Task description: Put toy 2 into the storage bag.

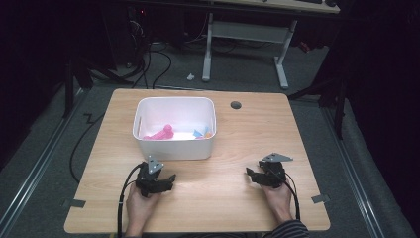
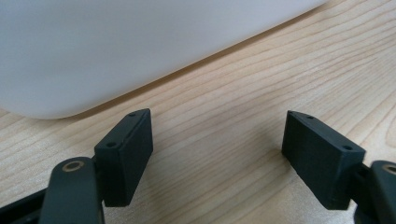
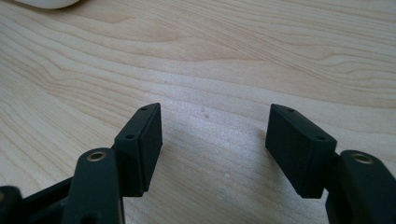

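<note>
White bin (image 1: pixel 174 148) on counter (image 1: pixel 257 129), long axis across the counter; pink toy (image 1: pixel 162 132) and small blue and orange pieces inside. Left gripper (image 2: pixel 217 154) just in front of bin, jaws wide, empty. Right gripper (image 3: pixel 215 140) right of bin, wide, empty.

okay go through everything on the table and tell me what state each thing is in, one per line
Left gripper: open, jaws wide apart with nothing between them, low over the wood beside the bin.
Right gripper: open, nothing between the jaws, over bare wood.
White bin: upright, no lid, standing on the table.
Pink toy: lying inside the bin.
Small blue and orange pieces: lying inside the bin, right of the pink toy.
Table: round grommet hole at the far side.
</note>
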Demonstrator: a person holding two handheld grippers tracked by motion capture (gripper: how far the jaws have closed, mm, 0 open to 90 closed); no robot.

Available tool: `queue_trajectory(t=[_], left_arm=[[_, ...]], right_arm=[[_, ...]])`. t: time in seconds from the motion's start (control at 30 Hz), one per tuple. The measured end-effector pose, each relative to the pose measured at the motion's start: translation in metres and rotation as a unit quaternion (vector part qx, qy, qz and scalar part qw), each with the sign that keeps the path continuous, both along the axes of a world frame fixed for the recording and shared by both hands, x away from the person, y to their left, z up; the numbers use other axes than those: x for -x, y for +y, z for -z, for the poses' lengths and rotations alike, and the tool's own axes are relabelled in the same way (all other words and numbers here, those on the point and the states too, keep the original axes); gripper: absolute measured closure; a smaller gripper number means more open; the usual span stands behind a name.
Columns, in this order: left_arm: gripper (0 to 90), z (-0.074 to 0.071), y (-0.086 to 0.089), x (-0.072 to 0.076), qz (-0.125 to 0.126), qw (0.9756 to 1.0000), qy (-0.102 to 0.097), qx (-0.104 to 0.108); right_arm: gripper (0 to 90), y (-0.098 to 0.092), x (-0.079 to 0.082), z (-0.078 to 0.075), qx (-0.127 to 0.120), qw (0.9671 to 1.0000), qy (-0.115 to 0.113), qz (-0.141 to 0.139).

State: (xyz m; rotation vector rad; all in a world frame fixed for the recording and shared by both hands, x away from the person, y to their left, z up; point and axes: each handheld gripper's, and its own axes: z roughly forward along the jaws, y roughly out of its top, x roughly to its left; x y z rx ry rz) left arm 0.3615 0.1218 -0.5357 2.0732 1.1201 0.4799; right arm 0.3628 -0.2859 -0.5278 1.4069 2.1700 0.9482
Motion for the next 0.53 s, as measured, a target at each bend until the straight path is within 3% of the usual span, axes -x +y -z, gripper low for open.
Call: queue_trajectory(t=[0.17, 0.53], left_arm=[[25.1, 0.0000, 0.0000, 0.0001, 0.000, 1.0000, 0.000, -0.001], [25.1, 0.0000, 0.0001, 0.0001, 0.000, 1.0000, 0.000, -0.001]], right_arm=[[31.4, 0.0067, 0.0002, 0.0031, 0.026, 0.9995, -0.017, -0.004], [30.0, 0.0074, 0.0005, 0.0031, 0.026, 0.9996, -0.015, 0.000]])
